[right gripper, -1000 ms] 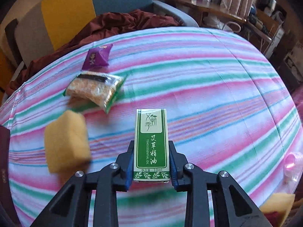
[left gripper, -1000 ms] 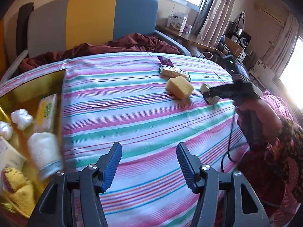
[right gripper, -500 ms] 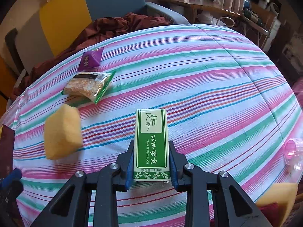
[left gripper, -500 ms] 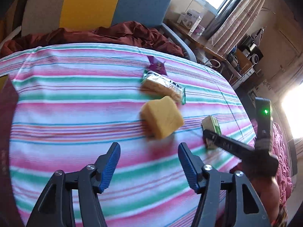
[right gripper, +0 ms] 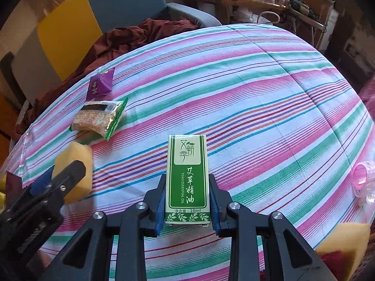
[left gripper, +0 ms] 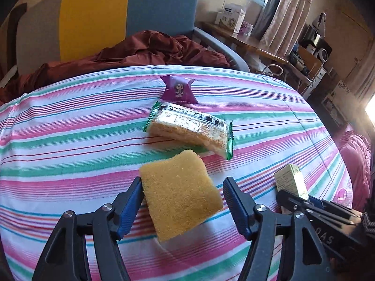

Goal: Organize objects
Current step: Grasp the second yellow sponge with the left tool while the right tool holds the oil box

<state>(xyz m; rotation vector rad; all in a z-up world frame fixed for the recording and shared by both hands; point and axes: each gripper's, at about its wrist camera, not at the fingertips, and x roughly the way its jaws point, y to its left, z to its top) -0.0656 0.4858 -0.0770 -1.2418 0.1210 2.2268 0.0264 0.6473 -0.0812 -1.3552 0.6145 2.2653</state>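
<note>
On the striped tablecloth (left gripper: 70, 128) lies a yellow sponge (left gripper: 180, 194), and my left gripper (left gripper: 182, 182) straddles it with its jaws opening. Its left pad sits against the sponge's edge while the right pad stands a little clear. The same sponge (right gripper: 72, 164) shows in the right wrist view, partly behind the left gripper's fingers (right gripper: 72, 171). My right gripper (right gripper: 187, 180) is shut on a green essential oil box (right gripper: 186, 164), held upright above the cloth. That box (left gripper: 290, 180) appears at the lower right of the left wrist view.
A cracker packet (left gripper: 189, 126) and a purple sachet (left gripper: 179, 90) lie beyond the sponge. A pink clear object (right gripper: 362, 178) sits at the cloth's right edge, and a second yellow sponge (right gripper: 344, 241) near the bottom right. A maroon cloth (left gripper: 145, 49) covers the chair behind.
My left gripper swept right from the tray side across the cloth to the yellow sponge, which now lies between its wider jaws. The right gripper kept the box and hardly moved.
</note>
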